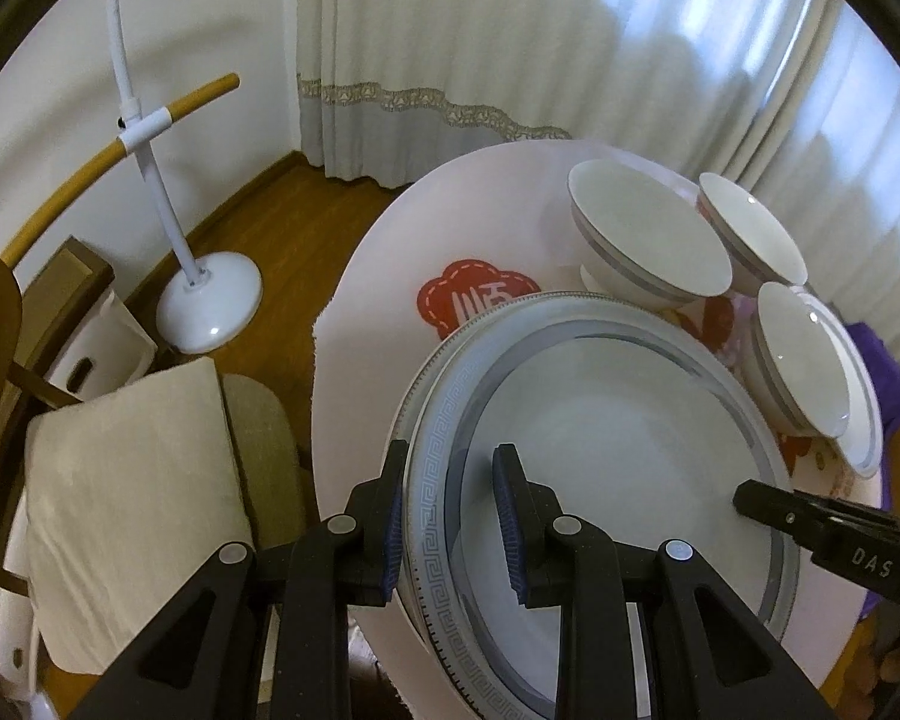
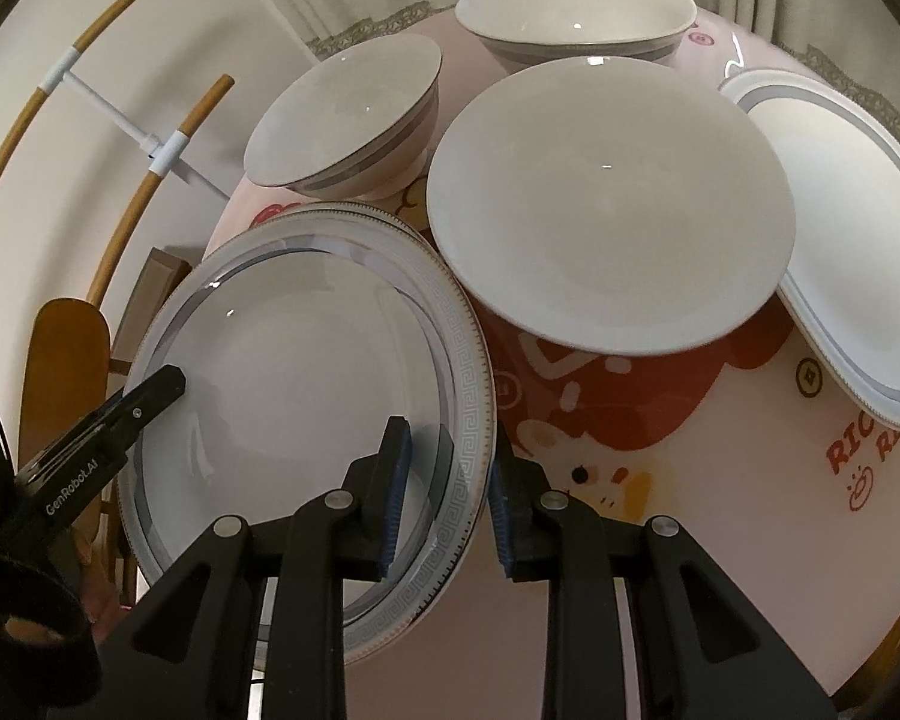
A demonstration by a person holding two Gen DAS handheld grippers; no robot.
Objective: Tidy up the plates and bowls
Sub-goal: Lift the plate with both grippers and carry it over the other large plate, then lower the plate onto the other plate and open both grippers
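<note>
A large plate with a grey key-pattern rim (image 1: 606, 456) (image 2: 294, 402) sits on the round table, apparently on a second plate beneath it. My left gripper (image 1: 450, 516) straddles its left rim, jaws partly open around the edge. My right gripper (image 2: 447, 492) straddles its right rim the same way, and shows as a black tip in the left wrist view (image 1: 810, 522). Three white bowls with grey bands (image 1: 648, 234) (image 1: 750, 234) (image 1: 804, 360) stand beyond. In the right wrist view the nearest bowl (image 2: 612, 204) is beside the plate, with two more (image 2: 348, 120) (image 2: 576, 12) behind.
An oval white plate with a grey ring (image 2: 846, 240) lies at the table's right. The table (image 1: 378, 300) has a pink cloth with red prints. A white stand with wooden arms (image 1: 204, 300), a cushioned chair (image 1: 132, 498) and curtains (image 1: 510, 30) surround it.
</note>
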